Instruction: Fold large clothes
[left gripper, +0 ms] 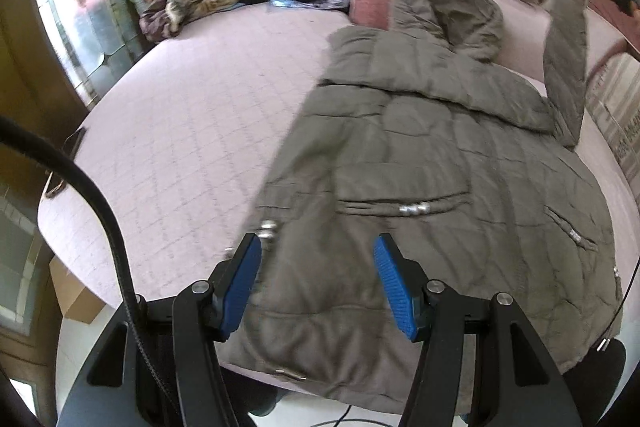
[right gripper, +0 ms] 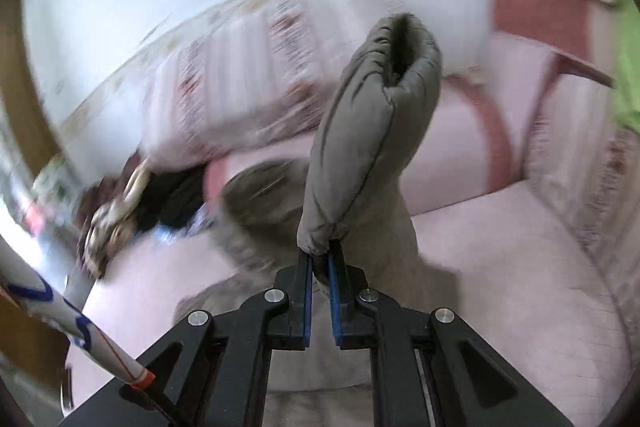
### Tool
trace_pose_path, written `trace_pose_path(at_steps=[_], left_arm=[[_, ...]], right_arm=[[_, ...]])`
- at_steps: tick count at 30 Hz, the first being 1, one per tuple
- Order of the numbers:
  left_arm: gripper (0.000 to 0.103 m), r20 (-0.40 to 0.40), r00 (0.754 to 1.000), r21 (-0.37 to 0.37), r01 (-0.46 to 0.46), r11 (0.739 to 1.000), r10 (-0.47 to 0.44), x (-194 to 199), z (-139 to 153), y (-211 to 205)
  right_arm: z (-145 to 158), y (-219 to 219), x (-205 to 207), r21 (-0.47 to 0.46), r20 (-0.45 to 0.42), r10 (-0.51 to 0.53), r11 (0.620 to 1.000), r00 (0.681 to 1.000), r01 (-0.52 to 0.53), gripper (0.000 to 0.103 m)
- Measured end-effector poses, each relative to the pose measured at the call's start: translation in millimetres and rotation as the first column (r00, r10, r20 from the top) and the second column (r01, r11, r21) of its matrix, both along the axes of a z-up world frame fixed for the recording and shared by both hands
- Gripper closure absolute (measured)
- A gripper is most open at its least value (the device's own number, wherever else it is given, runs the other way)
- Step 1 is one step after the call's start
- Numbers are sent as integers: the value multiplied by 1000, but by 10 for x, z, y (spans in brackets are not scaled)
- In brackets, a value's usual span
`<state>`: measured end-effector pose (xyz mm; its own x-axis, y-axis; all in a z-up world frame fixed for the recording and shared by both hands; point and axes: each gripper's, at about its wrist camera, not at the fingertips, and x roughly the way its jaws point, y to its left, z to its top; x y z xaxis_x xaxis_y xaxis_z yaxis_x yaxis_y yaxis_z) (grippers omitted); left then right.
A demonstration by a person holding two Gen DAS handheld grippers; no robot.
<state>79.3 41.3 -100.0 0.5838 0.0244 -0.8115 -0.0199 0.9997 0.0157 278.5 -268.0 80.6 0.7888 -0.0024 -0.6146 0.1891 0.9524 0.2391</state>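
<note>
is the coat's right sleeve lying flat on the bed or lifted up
Lifted. The right gripper is shut on the sleeve, cuff pointing upward; the coat body lies spread on the bed.

Left gripper (left gripper: 318,251): jaws spread wide, blue pads (left gripper: 240,291) facing each other across a broad gap at lower centre of the left wrist view. I see nothing between them. Black linkage arms run down to the bottom edge; the unit points forward and slightly down.

Right gripper (right gripper: 320,259): jaws drawn nearly together at lower centre of the right wrist view, blue pads (right gripper: 333,297) parallel with a narrow slot between. They pinch the sleeve (right gripper: 372,131) end, which stands up from the tips toward frame centre. I note heavy motion blur around it, while the gripper body itself reads sharp.
</note>
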Motion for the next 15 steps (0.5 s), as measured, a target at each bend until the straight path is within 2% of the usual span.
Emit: trace_pose_path(at_steps=[4, 7, 13, 15], left_arm=[[45, 1, 999, -6, -43, 999, 43, 29, -40, 220], [45, 1, 997, -4, -73, 997, 73, 71, -87, 365], [45, 1, 995, -15, -102, 995, 102, 123, -137, 508], [45, -6, 994, -24, -106, 994, 106, 146, -153, 523]], right_arm=[[-545, 717, 337, -41, -103, 116, 992, 988, -120, 96], [-1022, 1064, 555, -53, -184, 174, 981, 967, -187, 96], [-1822, 1490, 703, -108, -340, 229, 954, 912, -280, 95], [-1924, 1528, 689, -121, -373, 228, 949, 899, -291, 92]])
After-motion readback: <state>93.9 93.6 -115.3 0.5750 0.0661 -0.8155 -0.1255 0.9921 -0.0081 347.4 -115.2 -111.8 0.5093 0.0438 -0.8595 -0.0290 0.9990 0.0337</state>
